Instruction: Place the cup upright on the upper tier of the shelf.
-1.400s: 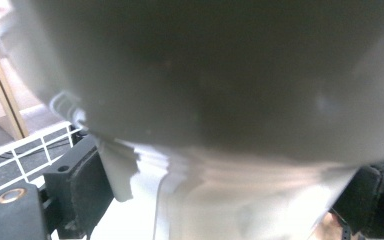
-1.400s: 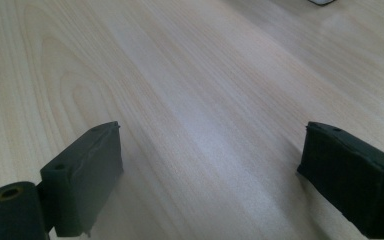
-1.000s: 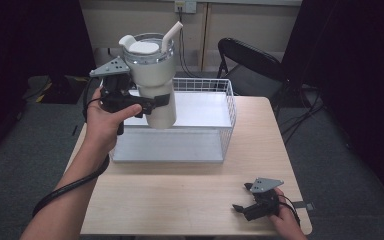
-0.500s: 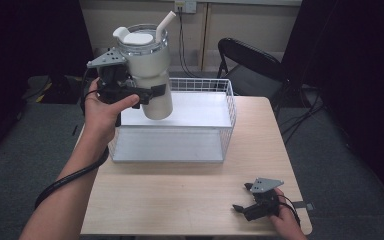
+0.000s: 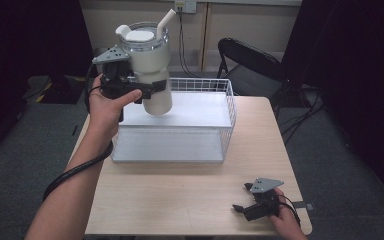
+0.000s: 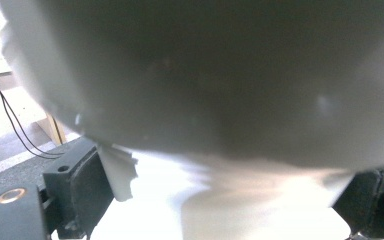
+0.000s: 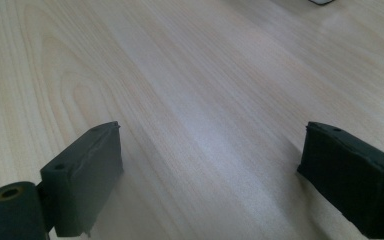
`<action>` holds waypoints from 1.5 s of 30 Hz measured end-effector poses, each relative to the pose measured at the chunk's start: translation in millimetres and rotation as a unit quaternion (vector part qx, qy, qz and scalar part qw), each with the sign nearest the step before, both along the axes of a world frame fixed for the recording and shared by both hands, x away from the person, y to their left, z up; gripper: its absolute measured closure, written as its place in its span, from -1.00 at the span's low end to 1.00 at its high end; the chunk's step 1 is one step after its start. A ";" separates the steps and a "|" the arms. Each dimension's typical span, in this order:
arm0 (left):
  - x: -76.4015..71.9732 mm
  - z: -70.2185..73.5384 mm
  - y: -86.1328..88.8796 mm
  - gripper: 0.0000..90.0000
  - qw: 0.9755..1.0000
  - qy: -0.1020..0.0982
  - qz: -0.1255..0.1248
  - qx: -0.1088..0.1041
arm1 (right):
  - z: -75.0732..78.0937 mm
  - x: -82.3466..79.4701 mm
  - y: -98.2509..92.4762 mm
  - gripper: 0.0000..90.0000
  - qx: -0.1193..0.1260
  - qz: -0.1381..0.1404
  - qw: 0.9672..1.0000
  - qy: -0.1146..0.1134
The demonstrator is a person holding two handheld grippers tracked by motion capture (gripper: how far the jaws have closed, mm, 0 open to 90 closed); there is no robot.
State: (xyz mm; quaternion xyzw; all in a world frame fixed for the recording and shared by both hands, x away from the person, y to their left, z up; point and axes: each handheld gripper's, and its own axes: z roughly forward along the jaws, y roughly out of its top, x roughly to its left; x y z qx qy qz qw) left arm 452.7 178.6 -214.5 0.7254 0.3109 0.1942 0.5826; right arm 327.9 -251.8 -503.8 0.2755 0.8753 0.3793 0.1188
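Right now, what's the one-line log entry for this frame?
left gripper: shut on tumbler, held above wire basket | right gripper: open, low over table

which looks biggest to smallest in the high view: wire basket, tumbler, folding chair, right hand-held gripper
1. wire basket
2. tumbler and folding chair: they look alike in extent, and the tumbler is raised nearer the camera while the chair sits partly behind the table, so no ranking between them
3. right hand-held gripper, clearly smallest

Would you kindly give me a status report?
Left gripper shut on white lidded tumbler, above wire basket. Right gripper open, on table. Nothing in the way.
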 end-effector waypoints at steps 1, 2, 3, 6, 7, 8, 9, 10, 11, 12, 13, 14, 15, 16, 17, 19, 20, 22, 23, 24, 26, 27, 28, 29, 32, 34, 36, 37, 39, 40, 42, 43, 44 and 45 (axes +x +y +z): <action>2.5 -0.5 0.2 -0.77 1.000 0.000 0.002 0.001 | 0.0 0.0 0.0 -0.80 0.000 0.000 1.000 0.000; 2.5 -0.5 0.2 -0.77 1.000 0.000 0.002 0.001 | 0.0 0.0 0.0 -0.80 0.000 0.000 1.000 0.000; 3.4 -0.7 0.6 -0.77 1.000 0.000 0.004 0.004 | 0.0 0.1 -0.1 -0.80 0.000 0.001 1.000 0.000; 6.0 -2.2 1.1 -0.77 1.000 -0.001 0.007 0.004 | 0.0 0.0 0.0 -0.80 0.000 0.000 1.000 0.000; 6.9 -2.9 1.1 -0.77 1.000 0.000 0.010 0.006 | 0.0 0.0 0.0 -0.80 0.000 0.000 1.000 0.000; 8.1 -3.7 1.2 -0.77 1.000 0.001 0.011 0.006 | 0.0 0.0 0.0 -0.80 0.000 0.000 1.000 0.000; 9.3 -4.9 1.3 -0.77 1.000 0.001 0.014 0.004 | 0.0 0.0 0.0 -0.80 0.000 0.000 1.000 0.000; 10.7 -5.9 1.7 -0.77 1.000 0.002 0.015 0.004 | 0.1 0.0 0.0 -0.80 0.000 0.000 1.000 0.000; 12.0 -6.9 1.9 -0.77 1.000 0.003 0.016 0.005 | 0.1 0.1 -0.1 -0.80 -0.001 0.001 1.000 0.001; 13.1 -8.0 1.8 -0.77 1.000 0.004 0.019 0.005 | 0.1 0.0 -0.1 -0.80 0.000 0.001 1.000 0.001; 14.7 -9.2 1.8 -0.77 1.000 0.005 0.022 0.008 | 0.2 0.0 -0.1 -0.80 -0.001 0.001 1.000 0.001; 15.5 -10.1 1.6 -0.77 1.000 0.005 0.024 0.007 | 0.2 0.0 -0.1 -0.80 -0.001 0.001 1.000 0.001; 16.9 -11.1 1.5 -0.77 1.000 0.005 0.023 0.009 | 0.1 0.0 0.0 -0.80 0.000 0.000 1.000 0.000; 17.9 -11.9 1.1 -0.77 1.000 0.006 0.026 0.009 | 0.1 0.1 -0.1 -0.80 -0.001 0.001 1.000 0.001; 19.3 -12.9 1.2 -0.77 1.000 0.004 0.028 0.013 | 0.1 0.0 -0.1 -0.80 0.000 0.001 1.000 0.002; 21.6 -14.7 0.8 -0.77 1.000 0.004 0.029 0.011 | 0.1 0.0 -0.1 -0.80 0.000 0.000 1.000 0.001; 22.5 -15.5 0.6 -0.77 0.999 0.004 0.031 0.011 | 0.2 0.1 -0.1 -0.80 -0.001 0.001 1.000 0.001; 25.0 -17.4 0.2 -0.77 0.999 0.005 0.034 0.012 | 0.1 0.0 -0.1 -0.80 0.000 0.001 1.000 0.001; 26.2 -18.7 -0.2 -0.77 0.999 0.005 0.037 0.011 | 0.2 0.1 -0.1 -0.80 0.000 0.001 1.000 0.001; 27.3 -19.6 -0.1 -0.77 0.999 0.003 0.037 0.014 | 0.2 0.0 -0.1 -0.80 -0.001 0.001 1.000 0.001; 28.6 -20.9 -0.4 -0.77 0.999 0.002 0.041 0.013 | 0.2 0.0 -0.1 -0.80 0.000 0.001 1.000 0.002; 30.0 -21.6 -0.2 -0.77 0.999 0.001 0.042 0.013 | 0.2 0.0 -0.1 -0.80 0.000 0.001 1.000 0.001; 30.8 -22.4 -0.4 -0.77 0.999 0.000 0.044 0.013 | 0.2 0.0 -0.1 -0.80 0.000 0.001 1.000 0.002; 31.4 -22.7 -0.3 -0.77 0.999 0.002 0.044 0.014 | 0.2 0.0 -0.1 -0.80 0.000 0.001 1.000 0.002; 33.8 -24.2 0.0 -0.77 0.999 0.002 0.047 0.014 | 0.2 0.0 -0.1 -0.80 0.000 0.001 1.000 0.002; 35.2 -25.6 0.4 -0.77 0.999 0.002 0.049 0.011 | 0.2 0.1 -0.1 -0.80 0.000 0.001 1.000 0.001; 36.5 -27.3 0.6 -0.77 0.999 0.003 0.051 0.011 | 0.2 0.0 -0.1 -0.80 0.000 0.001 1.000 0.002; 36.8 -28.0 0.6 -0.77 0.999 0.004 0.052 0.013 | 0.2 0.1 -0.1 -0.80 0.000 0.001 1.000 0.001; 38.0 -30.6 0.8 -0.77 0.998 0.004 0.054 0.015 | 0.1 0.0 -0.1 -0.80 0.000 0.001 1.000 0.001; 38.0 -30.6 0.8 -0.77 0.998 0.004 0.054 0.015 | 0.1 0.0 -0.1 -0.80 0.000 0.001 1.000 0.001; 38.9 -32.9 0.8 -0.77 0.998 0.004 0.057 0.015 | 0.2 0.0 -0.1 -0.80 0.000 0.001 1.000 0.001; 39.3 -34.1 1.1 -0.77 0.998 0.005 0.058 0.016 | 0.2 0.0 -0.1 -0.80 0.000 0.001 1.000 0.002; 39.7 -35.3 1.3 -0.77 0.998 0.008 0.059 0.014 | 0.2 0.1 -0.1 -0.80 0.000 0.001 1.000 0.001; 40.0 -36.5 1.4 -0.77 0.998 0.009 0.061 0.016 | 0.2 0.0 -0.1 -0.80 0.000 0.001 1.000 0.002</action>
